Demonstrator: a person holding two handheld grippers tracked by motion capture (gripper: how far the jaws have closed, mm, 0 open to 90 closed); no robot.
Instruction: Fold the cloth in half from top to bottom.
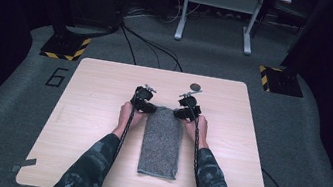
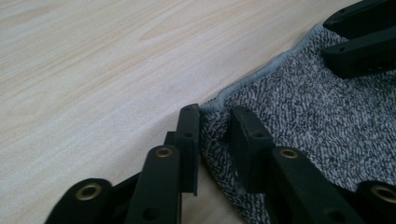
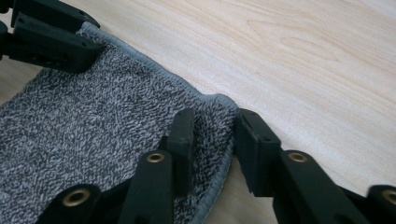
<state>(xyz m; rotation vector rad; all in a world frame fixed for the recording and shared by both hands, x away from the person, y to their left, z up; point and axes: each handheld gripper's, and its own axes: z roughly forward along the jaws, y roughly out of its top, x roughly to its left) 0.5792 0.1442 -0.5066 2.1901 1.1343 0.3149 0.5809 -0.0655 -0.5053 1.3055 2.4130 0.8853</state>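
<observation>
both forearms extended, each hand-held gripper straddling a towel corner

Both forearms, in dark camouflage-patterned sleeves, reach forward from the near edge and run roughly parallel, each bare hand wrapped around a black two-jaw gripper with a dark cable trailing back along the arm. The left black gripper sits low at the surface, its jaws set apart with a gap between them. The right black gripper mirrors it, level with the left and near it, jaws likewise parted.
</observation>
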